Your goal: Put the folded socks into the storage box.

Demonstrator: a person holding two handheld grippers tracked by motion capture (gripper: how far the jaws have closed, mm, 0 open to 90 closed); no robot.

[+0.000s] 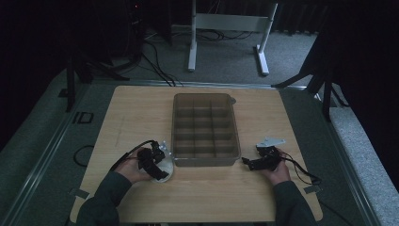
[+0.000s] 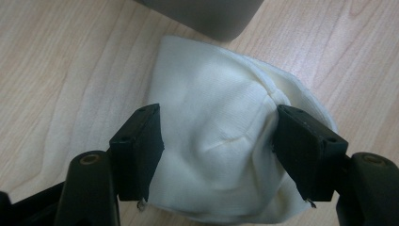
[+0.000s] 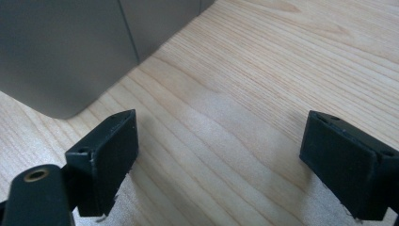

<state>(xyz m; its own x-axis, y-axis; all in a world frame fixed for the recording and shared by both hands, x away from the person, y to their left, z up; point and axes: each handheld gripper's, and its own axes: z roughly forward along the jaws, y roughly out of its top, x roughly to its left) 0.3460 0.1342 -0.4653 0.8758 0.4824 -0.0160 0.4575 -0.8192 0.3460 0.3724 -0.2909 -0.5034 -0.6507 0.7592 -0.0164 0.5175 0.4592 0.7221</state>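
Here, the left gripper (image 2: 219,150) stands open astride a bunched cream knit cloth (image 2: 221,136) on the pale wooden table (image 2: 70,56), beside the grey divided plastic organiser box (image 1: 205,129). Closing shallow risks pinching one slipping fold. The right gripper (image 3: 221,160) waits open, empty.

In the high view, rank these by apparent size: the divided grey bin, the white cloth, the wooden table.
1. wooden table, largest by far.
2. divided grey bin.
3. white cloth, smallest, though the left gripper partly covers it.
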